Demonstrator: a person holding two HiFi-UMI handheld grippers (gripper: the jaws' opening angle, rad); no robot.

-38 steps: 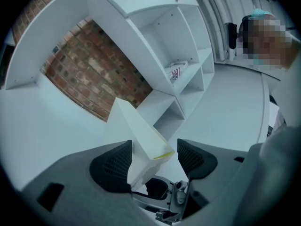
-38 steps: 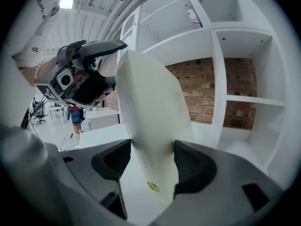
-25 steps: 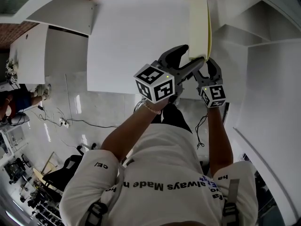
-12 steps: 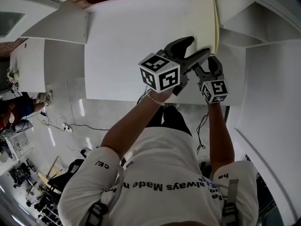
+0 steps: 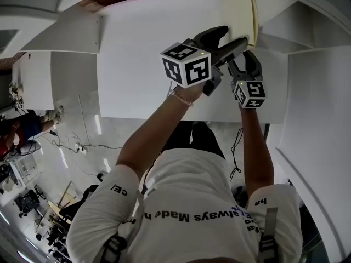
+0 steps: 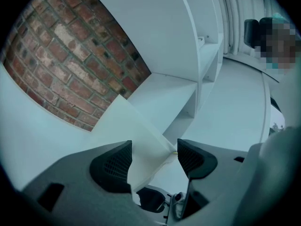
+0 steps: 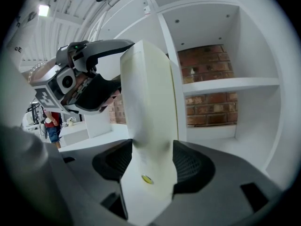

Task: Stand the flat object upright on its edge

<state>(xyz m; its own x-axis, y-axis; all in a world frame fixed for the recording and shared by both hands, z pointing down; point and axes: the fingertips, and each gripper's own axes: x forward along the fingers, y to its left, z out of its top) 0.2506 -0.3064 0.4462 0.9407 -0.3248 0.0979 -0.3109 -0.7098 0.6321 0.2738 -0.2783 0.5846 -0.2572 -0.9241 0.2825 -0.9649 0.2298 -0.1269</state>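
A cream flat slab (image 5: 239, 9) with a yellow side stands on its edge at the far right of the white table (image 5: 153, 53). My right gripper (image 5: 242, 62) is shut on its near lower end. In the right gripper view both pads (image 7: 190, 161) press the faces of the slab (image 7: 150, 88). My left gripper (image 5: 230, 37) reaches across from the left and is open around the slab's upper part. In the left gripper view the slab (image 6: 124, 126) lies against the left pad (image 6: 115, 161), with a gap to the right pad.
White shelf compartments (image 7: 221, 86) with a brick wall behind them rise beyond the slab. A white shelf unit (image 5: 312, 75) stands right of the table. More white furniture (image 5: 60, 32) sits at the left, with a person (image 5: 16, 133) on the floor side.
Both grippers and the slab have shifted farther across the table toward the back. The left gripper's marker cube has risen and turned more toward the head camera.
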